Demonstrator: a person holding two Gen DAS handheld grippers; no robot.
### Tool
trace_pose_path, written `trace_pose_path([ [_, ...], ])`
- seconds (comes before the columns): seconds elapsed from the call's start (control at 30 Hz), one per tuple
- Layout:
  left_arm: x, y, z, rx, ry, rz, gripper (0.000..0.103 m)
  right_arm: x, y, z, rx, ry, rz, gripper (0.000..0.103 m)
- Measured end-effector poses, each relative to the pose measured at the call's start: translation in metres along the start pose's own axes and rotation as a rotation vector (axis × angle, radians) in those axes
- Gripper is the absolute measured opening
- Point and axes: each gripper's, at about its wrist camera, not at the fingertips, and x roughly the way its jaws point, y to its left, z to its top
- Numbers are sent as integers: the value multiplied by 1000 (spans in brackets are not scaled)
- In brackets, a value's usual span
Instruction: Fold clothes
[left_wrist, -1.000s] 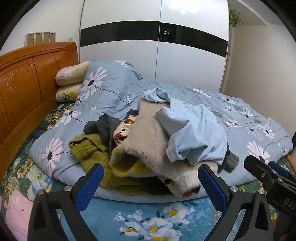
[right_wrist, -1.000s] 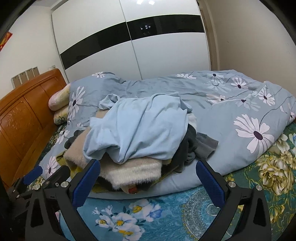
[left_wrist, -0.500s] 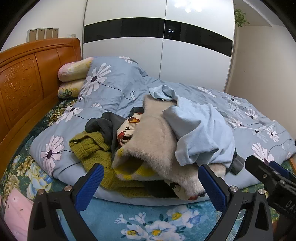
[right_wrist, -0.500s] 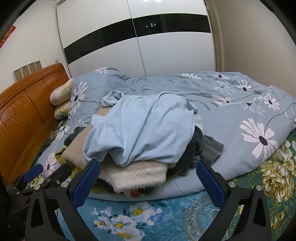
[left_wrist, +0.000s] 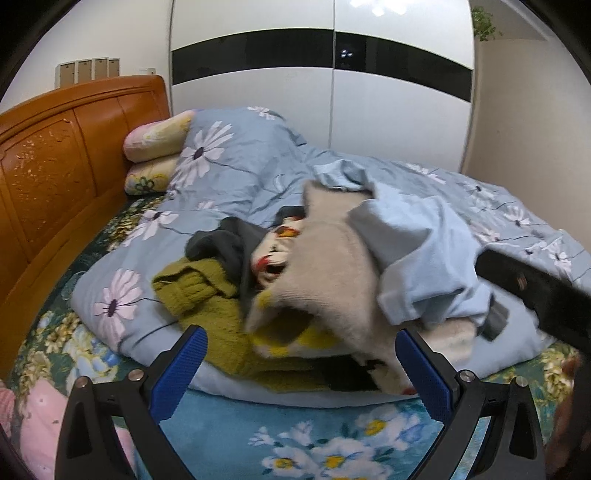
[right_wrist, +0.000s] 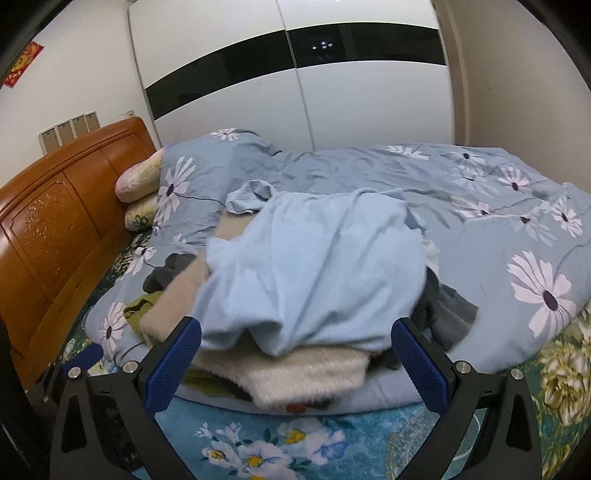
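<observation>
A heap of clothes lies on the bed. On top is a light blue shirt (right_wrist: 314, 273) (left_wrist: 424, 258), draped over a fuzzy cream garment (left_wrist: 332, 266) (right_wrist: 306, 373). An olive green knit (left_wrist: 207, 295), a dark grey piece (left_wrist: 229, 243) and a printed cloth (left_wrist: 277, 254) stick out at the heap's left. My left gripper (left_wrist: 301, 373) is open just short of the heap, nothing between its blue pads. My right gripper (right_wrist: 297, 363) is open too, level with the heap's front edge. The right gripper's black body (left_wrist: 535, 295) shows at the right of the left wrist view.
A blue daisy-print duvet (right_wrist: 480, 206) covers the bed, over a floral sheet (left_wrist: 295, 443). An orange wooden headboard (left_wrist: 55, 166) and two pillows (left_wrist: 155, 136) stand at the left. White wardrobe doors (right_wrist: 332, 92) fill the back wall. Something pink (left_wrist: 33, 417) lies at the lower left.
Both grippers have moved closer to the heap, which looms larger and is blurred by motion. Both stay open and the clothes have not been moved.
</observation>
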Motion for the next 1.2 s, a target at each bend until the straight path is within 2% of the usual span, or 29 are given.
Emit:
trace_pose_path([
  [0.17,-12,22,2,22,-4,82,103,43,31,18,-88,57,32,101],
  [0.23,-18,31,4,13,0,94,103,64,43,19,-133,96,2,89],
  [0.33,-32,41,7,14,-22,96,103,87,48,16,-169,175,-67,41],
  [0.37,-37,42,8,19,-29,101,103,94,48,15,-175,206,-82,35],
  [0.4,-40,43,9,23,-35,106,103,97,47,15,-186,223,-107,22],
  [0.43,-45,44,10,23,-41,105,103,95,44,17,-194,222,-137,18],
  [0.6,-71,47,20,7,-80,72,103,63,19,49,-176,127,-276,14],
  [0.7,-89,46,26,0,-110,43,103,30,0,81,-172,41,-361,13],
  [0.83,-114,44,34,-7,-151,7,103,-20,-11,119,-168,-71,-430,13],
  [1.07,-163,44,41,-21,-232,-57,103,-134,-12,179,-167,-277,-487,12],
  [1.2,-191,44,37,-30,-266,-99,103,-210,5,187,-209,-394,-463,12],
])
